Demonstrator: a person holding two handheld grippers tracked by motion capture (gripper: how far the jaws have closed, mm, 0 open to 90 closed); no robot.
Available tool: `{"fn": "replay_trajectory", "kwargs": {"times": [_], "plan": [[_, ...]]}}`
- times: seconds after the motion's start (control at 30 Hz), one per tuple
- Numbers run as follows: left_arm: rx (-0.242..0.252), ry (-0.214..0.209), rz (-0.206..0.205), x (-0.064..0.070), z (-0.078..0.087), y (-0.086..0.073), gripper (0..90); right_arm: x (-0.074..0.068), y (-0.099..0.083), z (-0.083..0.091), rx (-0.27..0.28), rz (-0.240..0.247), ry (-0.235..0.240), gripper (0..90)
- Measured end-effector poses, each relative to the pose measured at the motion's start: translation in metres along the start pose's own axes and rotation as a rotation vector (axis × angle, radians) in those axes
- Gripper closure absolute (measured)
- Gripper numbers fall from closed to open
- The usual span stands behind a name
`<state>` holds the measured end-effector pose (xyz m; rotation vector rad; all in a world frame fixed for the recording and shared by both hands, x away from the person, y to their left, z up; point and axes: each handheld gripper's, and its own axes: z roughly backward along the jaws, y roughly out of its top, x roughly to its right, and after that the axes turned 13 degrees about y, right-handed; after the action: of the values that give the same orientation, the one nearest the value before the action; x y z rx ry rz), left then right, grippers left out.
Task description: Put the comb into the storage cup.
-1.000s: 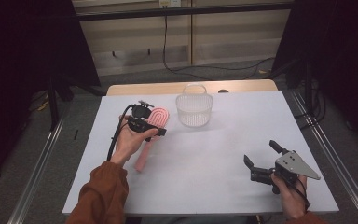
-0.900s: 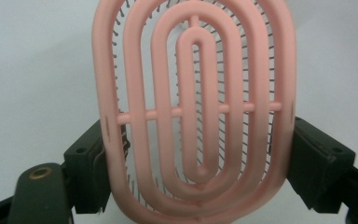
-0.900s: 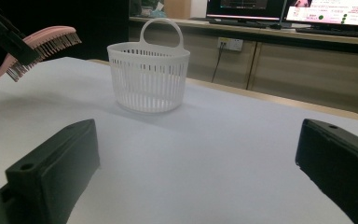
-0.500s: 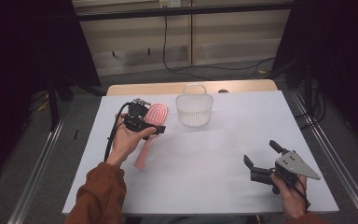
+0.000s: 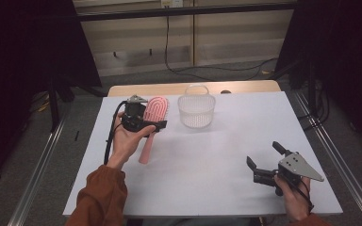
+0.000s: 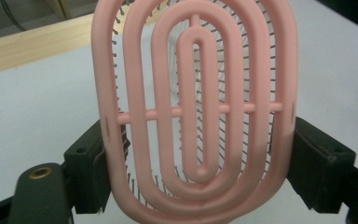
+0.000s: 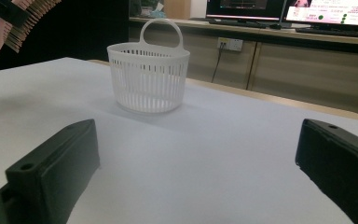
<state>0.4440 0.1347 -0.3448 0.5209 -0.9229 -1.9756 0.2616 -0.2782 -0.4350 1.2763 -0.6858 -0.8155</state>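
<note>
Clamping the pink hairbrush (image 6: 196,112) — oval, vented — left gripper (image 5: 143,123), right gripper (image 5: 265,162) wide open, empty.

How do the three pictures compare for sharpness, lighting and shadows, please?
High view: evenly lit white table, dark surroundings, all fairly sharp. Left gripper view: the pink hairbrush is sharp and close between the left gripper's fingers, the table behind soft. Right gripper view: the white basket is crisp with a faint shadow at its base; the right gripper's near fingers are slightly blurred.
</note>
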Motion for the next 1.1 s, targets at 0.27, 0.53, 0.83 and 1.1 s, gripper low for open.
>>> {"fn": "replay_trajectory", "kwargs": {"times": [0.27, 0.53, 0.83, 1.1], "plan": [[0.090, -0.003, 0.021, -0.003, 0.006, 0.001, 20.0, 0.000, 0.000, 0.000, 0.001, 0.001, 0.000, 0.0], [0.167, -0.011, 0.007, -0.002, 0.011, 0.003, 20.0, 0.000, 0.000, 0.001, 0.003, 0.001, -0.003, 0.0], [0.239, -0.010, 0.008, -0.003, 0.017, 0.006, 19.9, 0.000, 0.000, 0.001, 0.004, 0.001, -0.004, 0.0], [0.285, -0.001, 0.005, -0.005, 0.017, 0.007, 19.9, 0.000, 0.000, 0.001, 0.005, 0.001, -0.002, 0.0]]}}
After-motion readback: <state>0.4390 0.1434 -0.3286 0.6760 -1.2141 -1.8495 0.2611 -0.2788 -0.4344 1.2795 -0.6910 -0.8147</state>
